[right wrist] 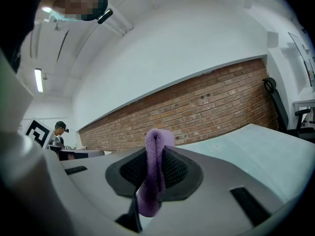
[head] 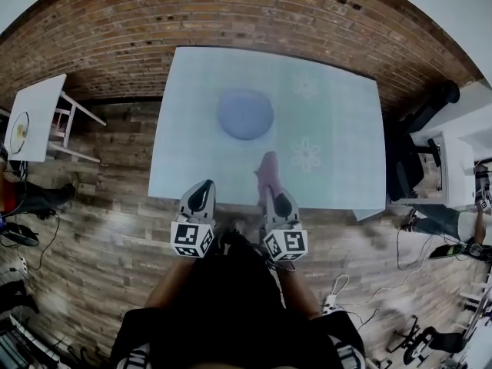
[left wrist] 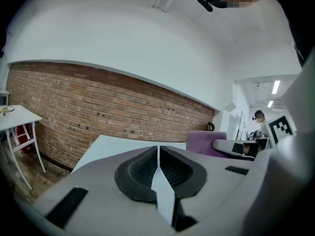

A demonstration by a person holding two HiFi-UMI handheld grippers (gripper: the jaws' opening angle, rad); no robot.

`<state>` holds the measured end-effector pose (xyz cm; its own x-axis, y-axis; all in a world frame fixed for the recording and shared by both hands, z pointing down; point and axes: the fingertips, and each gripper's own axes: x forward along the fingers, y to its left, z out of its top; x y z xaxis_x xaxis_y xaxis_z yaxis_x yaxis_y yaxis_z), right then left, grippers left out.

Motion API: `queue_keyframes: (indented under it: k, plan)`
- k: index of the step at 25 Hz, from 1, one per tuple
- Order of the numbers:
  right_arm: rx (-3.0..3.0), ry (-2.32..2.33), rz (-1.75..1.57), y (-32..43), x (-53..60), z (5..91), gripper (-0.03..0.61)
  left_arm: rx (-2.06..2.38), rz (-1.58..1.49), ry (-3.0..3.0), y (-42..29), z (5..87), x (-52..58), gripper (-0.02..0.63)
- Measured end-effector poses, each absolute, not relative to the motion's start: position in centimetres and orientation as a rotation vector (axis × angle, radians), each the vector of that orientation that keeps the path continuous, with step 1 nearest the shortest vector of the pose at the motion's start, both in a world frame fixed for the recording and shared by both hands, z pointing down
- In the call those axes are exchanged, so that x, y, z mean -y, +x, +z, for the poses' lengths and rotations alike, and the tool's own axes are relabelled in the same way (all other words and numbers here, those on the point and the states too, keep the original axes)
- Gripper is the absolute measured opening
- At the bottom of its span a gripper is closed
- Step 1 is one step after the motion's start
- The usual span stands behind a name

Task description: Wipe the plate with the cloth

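Head view: pale worktop (head: pixel 338 121) with faint flower prints (head: pixel 306 154), set against a brick wall (head: pixel 231 14) on a wood-plank floor (head: pixel 100 206). The blue plate (head: pixel 244 114) sits on the worktop left of centre, ahead of both tools and well apart from them. The left hand-held gripper (head: pixel 204 186) is at the worktop's near edge and carries nothing. The right hand-held gripper (head: pixel 270 187) is just beside it, and the purple-pink cloth (head: pixel 267 166) sticks out of its tip over the near part of the worktop. A white side table (head: pixel 34 114) stands far left and a black chair (head: pixel 430 106) far right.

Left gripper view: the left hand-held gripper (left wrist: pixel 158 149) has its jaws closed together with nothing between them. It points low across the worktop toward the brick wall. The purple cloth (left wrist: pixel 203 140) shows off to the right.

Right gripper view: the right hand-held gripper (right wrist: pixel 156 150) has its jaws clamped on the cloth (right wrist: pixel 152 183). A folded loop of cloth pokes up past the tips and the rest hangs down behind. The worktop and a flower print are at right, with the brick wall behind.
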<state>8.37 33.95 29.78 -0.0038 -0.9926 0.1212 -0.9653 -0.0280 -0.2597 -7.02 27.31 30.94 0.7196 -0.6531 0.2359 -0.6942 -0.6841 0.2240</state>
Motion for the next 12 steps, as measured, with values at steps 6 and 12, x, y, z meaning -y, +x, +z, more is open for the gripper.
queue_keyframes:
  k: [6,12]
  plan:
    - [-2.118,-2.163,-0.452,9.3,-30.4,31.1,0.071,1.064,0.24,2.611,-6.6,32.2,-23.5,0.043]
    - [-2.052,-2.235,-0.462,9.9,-26.5,31.5,0.071,0.993,0.258,2.606,-5.8,33.9,-18.4,0.043]
